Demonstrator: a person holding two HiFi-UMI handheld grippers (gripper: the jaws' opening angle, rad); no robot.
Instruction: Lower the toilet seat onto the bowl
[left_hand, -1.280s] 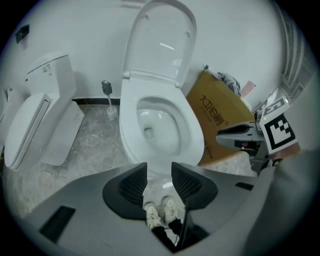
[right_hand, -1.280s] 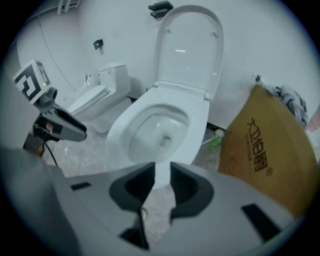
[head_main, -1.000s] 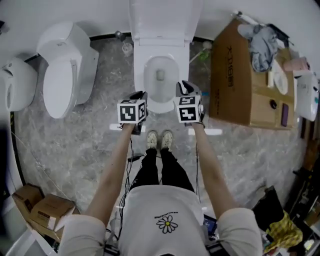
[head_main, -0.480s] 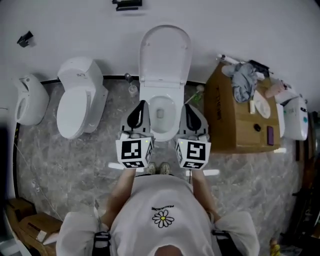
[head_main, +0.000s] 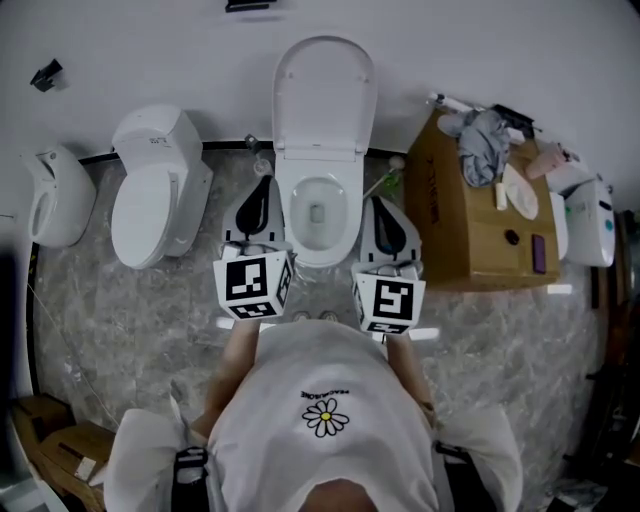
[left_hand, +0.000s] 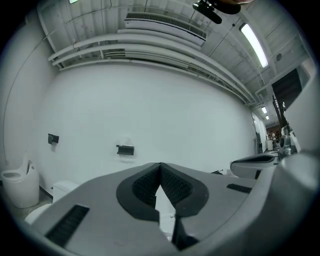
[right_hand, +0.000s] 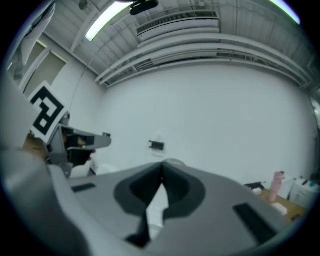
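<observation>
A cardboard box (head_main: 455, 230) stands on the marble floor (head_main: 120, 310) by the wall. On the box lie a grey cloth (head_main: 480, 135) and a pink bottle (head_main: 548, 158). A white appliance (head_main: 590, 225) is just right of the box. Well left of the box stands a closed toilet (head_main: 150, 195), and farther left a white fixture (head_main: 50, 200). Small cartons (head_main: 60, 440) sit far to the box's lower left.

I am looking down on the white toilet seat (head_main: 325, 95), which is standing raised at the back of the bowl (head_main: 318, 255), its oval inner face turning toward me. The white bowl is lying open just left of the cardboard box (head_main: 455, 220); the seat is rising beyond the box's far left corner.
</observation>
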